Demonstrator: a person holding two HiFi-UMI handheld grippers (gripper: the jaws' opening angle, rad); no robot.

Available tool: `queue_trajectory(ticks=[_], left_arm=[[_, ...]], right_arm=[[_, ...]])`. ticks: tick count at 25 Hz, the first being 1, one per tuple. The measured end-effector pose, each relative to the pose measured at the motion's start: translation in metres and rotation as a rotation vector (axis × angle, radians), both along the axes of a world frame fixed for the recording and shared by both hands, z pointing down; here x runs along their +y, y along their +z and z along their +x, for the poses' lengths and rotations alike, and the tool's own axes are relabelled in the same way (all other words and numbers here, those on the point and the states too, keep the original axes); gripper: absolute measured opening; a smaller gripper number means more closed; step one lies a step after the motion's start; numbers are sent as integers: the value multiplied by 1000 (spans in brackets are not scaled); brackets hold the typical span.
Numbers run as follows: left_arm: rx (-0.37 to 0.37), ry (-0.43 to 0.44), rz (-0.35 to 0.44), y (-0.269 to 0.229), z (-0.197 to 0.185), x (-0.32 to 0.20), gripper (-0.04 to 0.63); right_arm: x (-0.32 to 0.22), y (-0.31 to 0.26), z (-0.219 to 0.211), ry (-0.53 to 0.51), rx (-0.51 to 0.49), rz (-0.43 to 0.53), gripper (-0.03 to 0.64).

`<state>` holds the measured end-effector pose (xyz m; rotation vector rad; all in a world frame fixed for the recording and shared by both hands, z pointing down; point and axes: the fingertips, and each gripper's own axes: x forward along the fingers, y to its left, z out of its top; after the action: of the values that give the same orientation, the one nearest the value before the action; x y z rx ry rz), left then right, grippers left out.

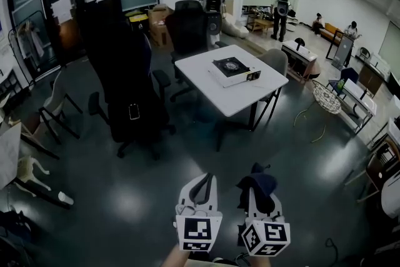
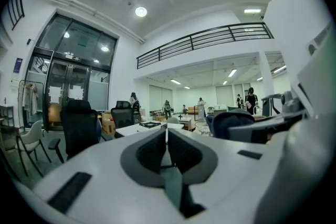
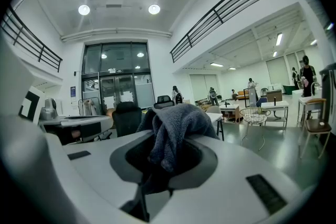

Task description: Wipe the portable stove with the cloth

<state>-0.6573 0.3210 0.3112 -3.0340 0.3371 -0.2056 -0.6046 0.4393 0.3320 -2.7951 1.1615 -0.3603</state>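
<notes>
right gripper (image 3: 169, 152) clamped on a bunched grey-blue cloth (image 3: 176, 123), held up, probably ready for wiping. left gripper (image 2: 167, 140) pressed together with nothing in it, likely kept spare for steadying. portable stove (image 1: 231, 69) sits on the white table (image 1: 203, 85), well apart from both: black top, round burner, pale body.
</notes>
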Motion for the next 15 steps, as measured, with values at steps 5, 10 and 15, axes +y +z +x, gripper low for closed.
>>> queue_trajectory(ticks=[5, 10, 15], left_arm=[[-2, 21, 7, 1, 9, -16, 21], [-23, 19, -21, 9, 18, -33, 23], [-37, 8, -29, 15, 30, -47, 21]], right_arm=[[-15, 3, 7, 14, -5, 1, 81], [-26, 10, 15, 21, -31, -22, 81], [-37, 16, 28, 17, -52, -31, 81]])
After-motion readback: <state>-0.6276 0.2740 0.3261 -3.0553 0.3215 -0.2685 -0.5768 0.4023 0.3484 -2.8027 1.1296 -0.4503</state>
